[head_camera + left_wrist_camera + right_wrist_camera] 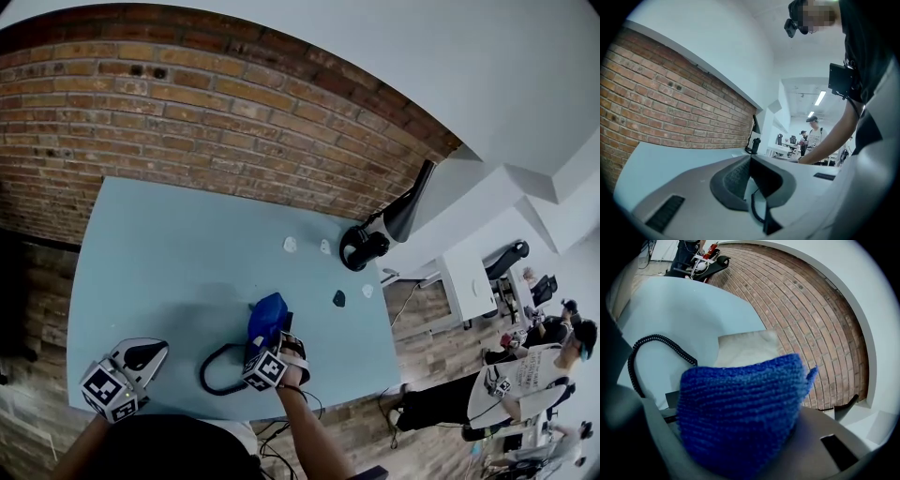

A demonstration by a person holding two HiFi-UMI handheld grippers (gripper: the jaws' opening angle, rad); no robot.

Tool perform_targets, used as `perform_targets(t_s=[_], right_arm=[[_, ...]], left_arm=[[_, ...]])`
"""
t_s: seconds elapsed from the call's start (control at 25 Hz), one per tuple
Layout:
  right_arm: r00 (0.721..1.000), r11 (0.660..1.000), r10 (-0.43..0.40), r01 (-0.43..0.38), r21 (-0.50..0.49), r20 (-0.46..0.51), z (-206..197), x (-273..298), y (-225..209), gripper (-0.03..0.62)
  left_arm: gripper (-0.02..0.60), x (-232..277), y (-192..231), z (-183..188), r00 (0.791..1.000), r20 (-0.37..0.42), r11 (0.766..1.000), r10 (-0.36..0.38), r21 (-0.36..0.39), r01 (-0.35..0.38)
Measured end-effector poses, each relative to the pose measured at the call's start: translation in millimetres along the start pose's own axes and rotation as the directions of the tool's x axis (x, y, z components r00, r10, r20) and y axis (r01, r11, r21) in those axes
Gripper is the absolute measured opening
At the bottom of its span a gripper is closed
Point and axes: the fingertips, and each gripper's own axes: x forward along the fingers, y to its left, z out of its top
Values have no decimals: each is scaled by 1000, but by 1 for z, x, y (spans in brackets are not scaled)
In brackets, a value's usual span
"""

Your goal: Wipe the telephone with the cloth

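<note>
Our right gripper [279,337] has its fingers clamped on the blue cloth [740,413], which bulges in a thick wad and hides the tips. Just past the wad, at 12 o'clock in the right gripper view, lies a pale body that we take to be the telephone [747,348]. Its black coiled cord [654,341] loops away at 10 o'clock. Our left gripper [750,159] has its fingers closed tip to tip on nothing. In the head view it sits well apart, at 8 o'clock from the right one, near the front edge of the bench [159,253].

Nothing steadies the telephone, so we judge that a firm stroke could shove it across the bench rather than wipe it. The bunched cloth may touch only a small patch, and it could snag the cord and drag it.
</note>
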Motion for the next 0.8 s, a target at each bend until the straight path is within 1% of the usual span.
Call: perform_targets(t_s=[0.52,0.8], right_arm=[[1000,1000,20,-20,-5,-16,-9,-10,23,64],[999,999,28,-28,24,-20,-15,-15,37,63]], left_arm=[[23,6,-9,-6,999,-8,999,-34,7,34],[23,7,-15,-5,999,-15,999,-45,6,45]])
